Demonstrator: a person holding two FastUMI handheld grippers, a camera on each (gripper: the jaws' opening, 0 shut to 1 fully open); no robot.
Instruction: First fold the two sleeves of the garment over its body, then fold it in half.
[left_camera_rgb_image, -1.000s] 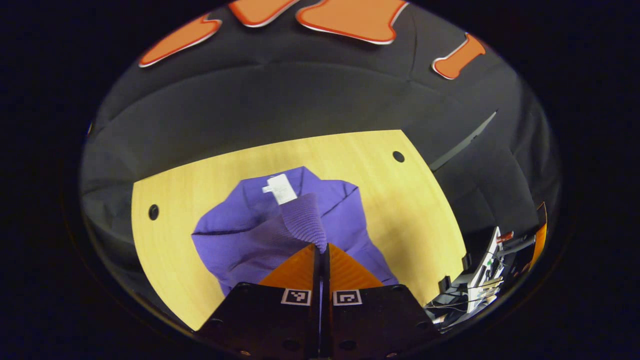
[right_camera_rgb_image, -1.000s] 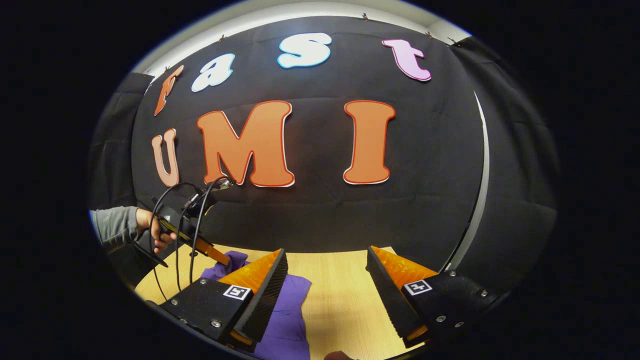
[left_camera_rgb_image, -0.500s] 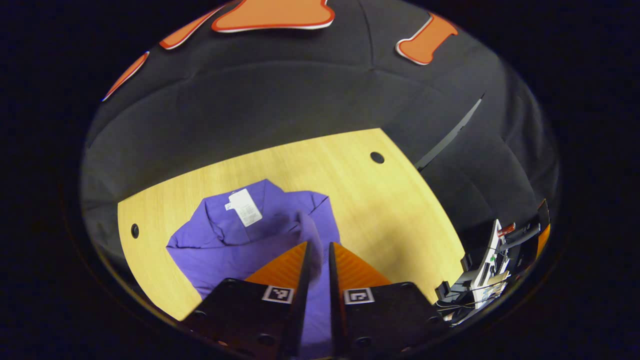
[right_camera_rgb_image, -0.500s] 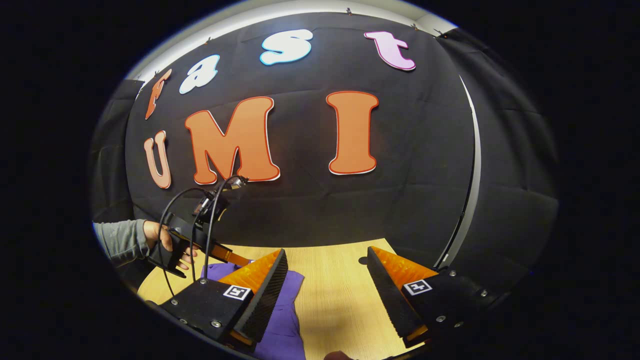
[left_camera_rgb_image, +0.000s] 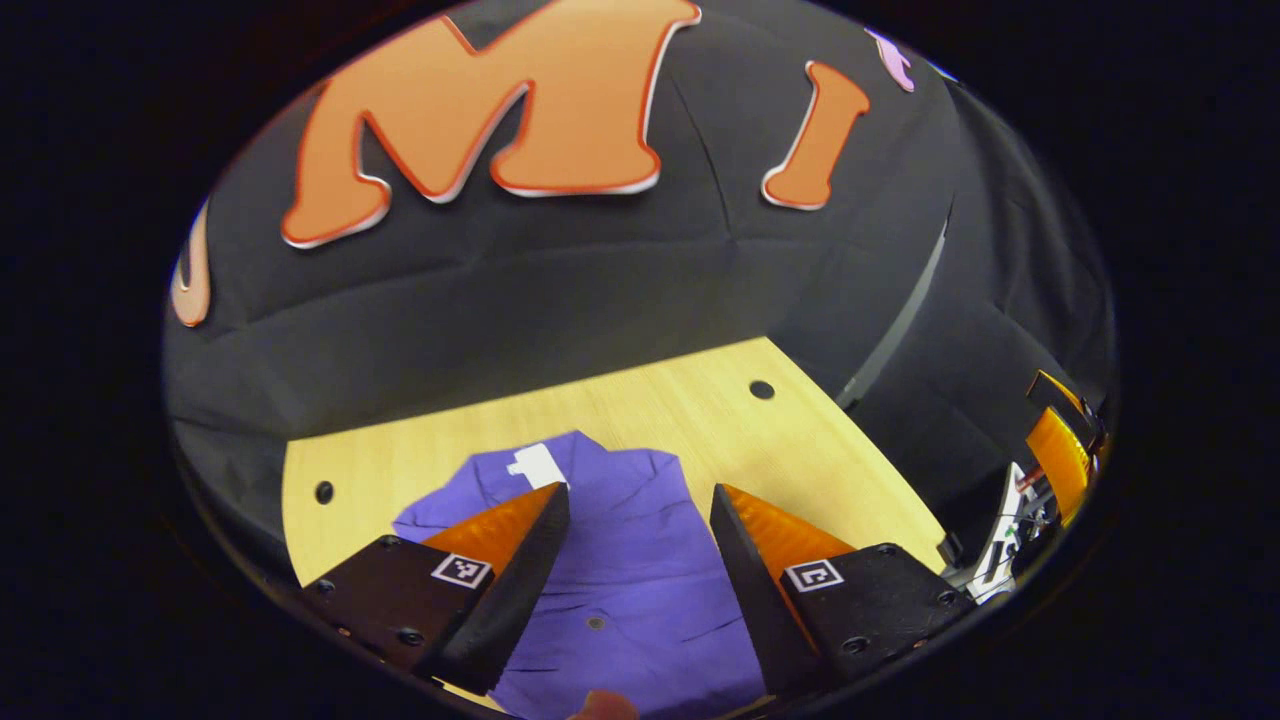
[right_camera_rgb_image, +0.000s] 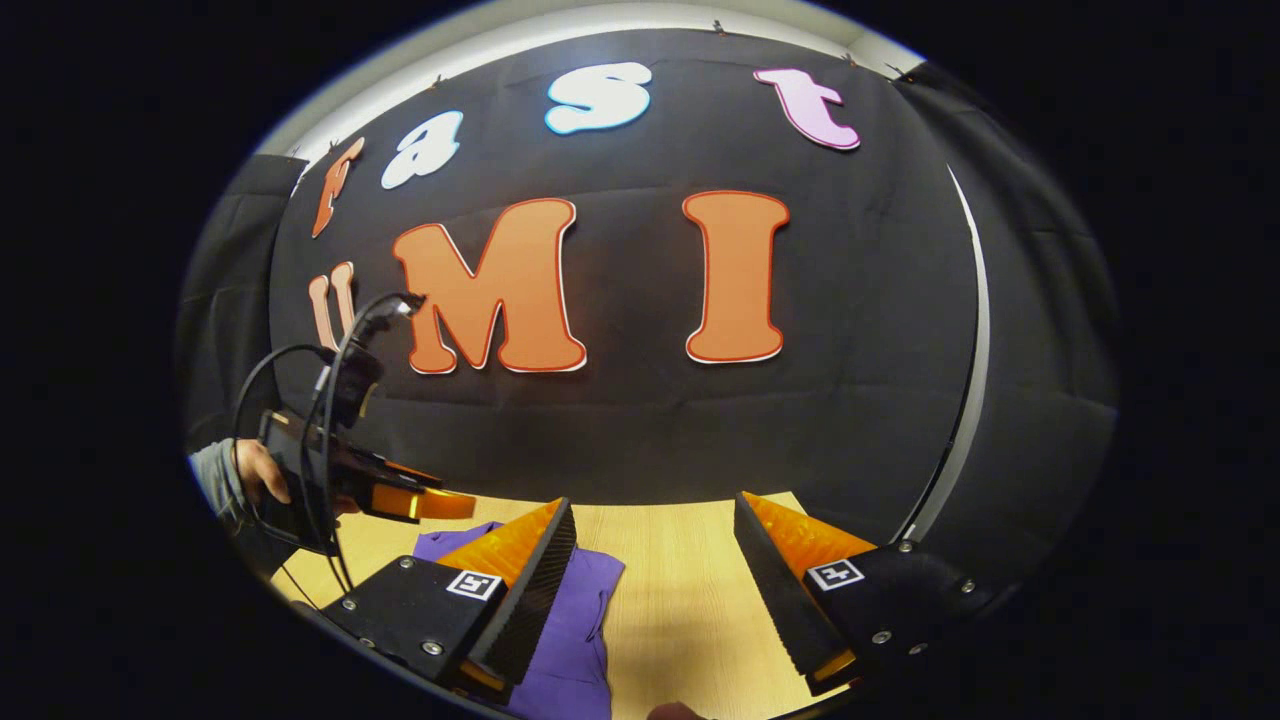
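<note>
Purple knit garment flat on pale wooden table, directly beneath left gripper, jaws spread, empty. Right gripper likewise agape, garment at its left. Sleeve apparently folded in; halving left.

The right gripper hangs with its orange fingers spread wide above the wooden table, nothing between them. A purple garment lies flat behind its left finger; farther left, a hand holds the left gripper above the garment
</note>
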